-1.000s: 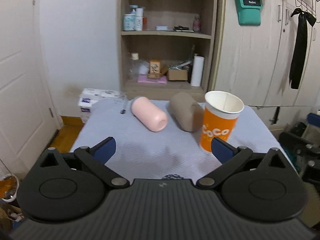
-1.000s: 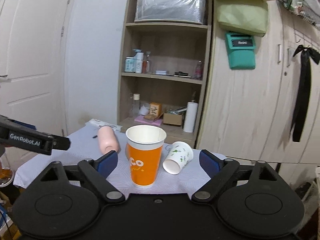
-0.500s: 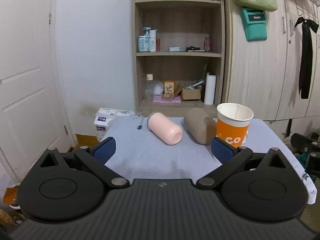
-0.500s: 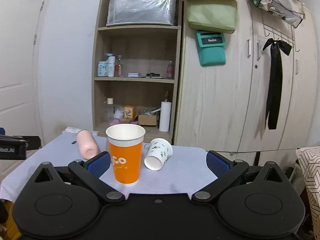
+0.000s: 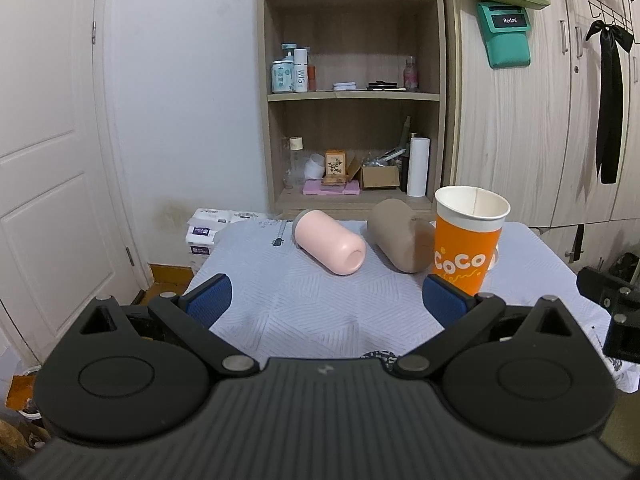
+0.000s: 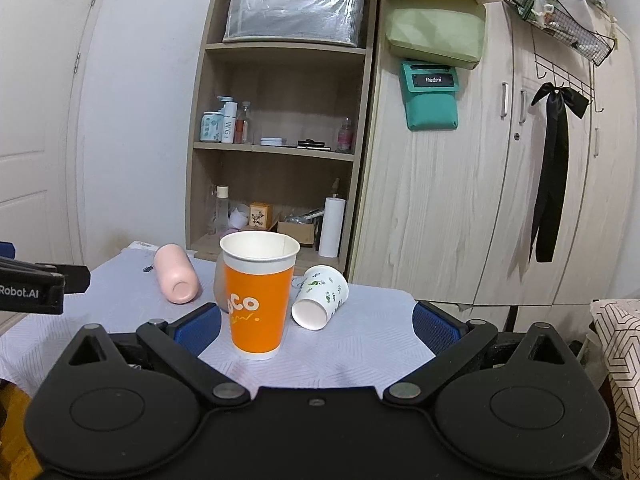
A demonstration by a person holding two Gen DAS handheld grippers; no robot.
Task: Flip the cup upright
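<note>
An orange paper cup (image 5: pixel 466 242) (image 6: pixel 258 298) stands upright on the table. A pink cup (image 5: pixel 330 242) (image 6: pixel 176 280) and a brown cup (image 5: pixel 398 240) lie on their sides behind it; in the right wrist view the brown cup (image 6: pixel 219 290) is mostly hidden by the orange one. A small white cup with green print (image 6: pixel 320 302) lies on its side, mouth toward me. My left gripper (image 5: pixel 326 300) is open and empty, back from the cups. My right gripper (image 6: pixel 316 326) is open and empty, close in front of the orange and white cups.
The table has a pale patterned cloth (image 5: pixel 320 312). A wooden shelf unit (image 5: pixel 352 92) and a wardrobe (image 6: pixel 480 200) stand behind it. Tissue packs (image 5: pixel 204 232) sit at the far left corner. The left gripper's side (image 6: pixel 32 290) shows at the left of the right wrist view.
Both grippers have drawn back and risen from the table, then settled; the cups look smaller than a second ago. No cup has moved. Both stay open.
</note>
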